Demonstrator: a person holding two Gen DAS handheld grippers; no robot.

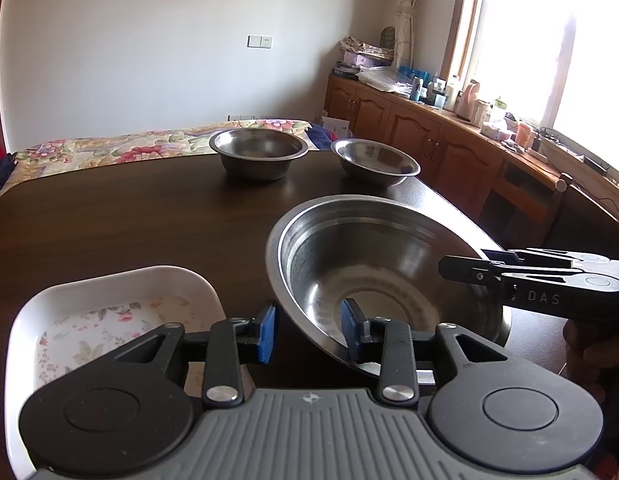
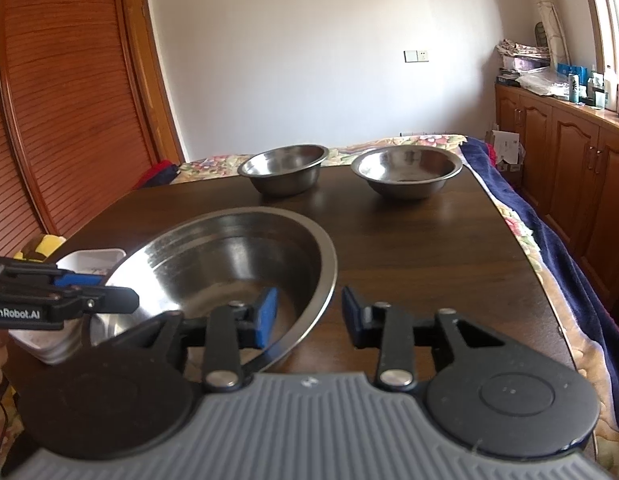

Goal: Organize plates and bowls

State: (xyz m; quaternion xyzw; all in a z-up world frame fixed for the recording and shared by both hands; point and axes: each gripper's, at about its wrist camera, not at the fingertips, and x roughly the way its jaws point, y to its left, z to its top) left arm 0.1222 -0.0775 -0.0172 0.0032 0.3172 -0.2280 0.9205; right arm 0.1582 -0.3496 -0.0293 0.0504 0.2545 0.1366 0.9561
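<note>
A large steel bowl [image 1: 369,264] [image 2: 229,252] sits near me on the dark wooden table [image 1: 129,220] and looks slightly tilted. My left gripper [image 1: 309,332] is open, its blue pads straddling the bowl's left rim, one inside and one outside. At the opposite rim my right gripper [image 2: 309,314] is open the same way, left pad inside the bowl. Each gripper shows side-on in the other's view. A white rectangular dish [image 1: 109,312] [image 2: 89,260] with a floral print lies left of the big bowl. Two smaller steel bowls [image 1: 259,148] [image 1: 375,158] stand apart at the far edge.
Beyond the table lies a bed with a floral cover [image 1: 129,144]. Wooden cabinets [image 1: 429,132] with cluttered tops run along the right under a bright window. A slatted wooden door [image 2: 69,100] stands at the left. A hand [image 1: 581,340] holds the right gripper.
</note>
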